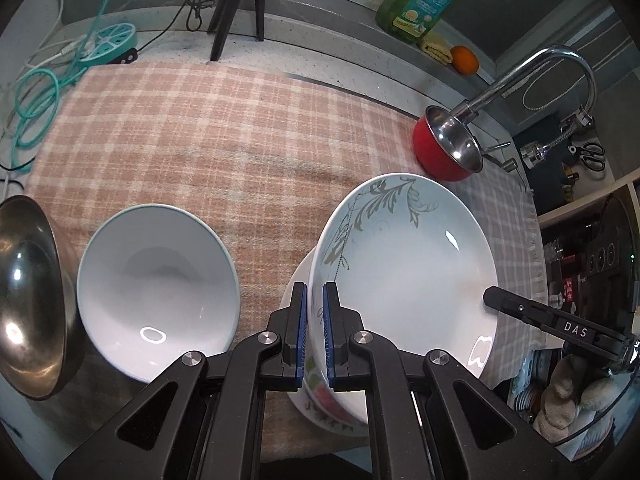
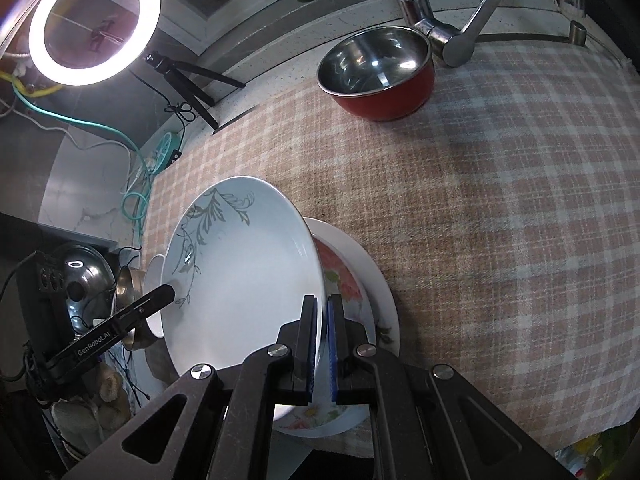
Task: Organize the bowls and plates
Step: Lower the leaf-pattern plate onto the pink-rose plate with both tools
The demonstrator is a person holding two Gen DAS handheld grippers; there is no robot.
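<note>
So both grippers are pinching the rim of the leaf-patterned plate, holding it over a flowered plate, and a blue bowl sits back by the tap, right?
Nearly. The bowl by the tap is red outside, steel inside, as the right wrist view shows. Otherwise yes: the left gripper and right gripper pinch the leaf-patterned plate above the flowered plate.

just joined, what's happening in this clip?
A person with a claw in each hand is sorting dishes on a checked cloth. Both the left claw and right claw are shut on opposite rims of a pale plate with a leaf pattern, holding it tilted over a flowered plate. A white bowl, a steel bowl and a red bowl sit apart.
</note>
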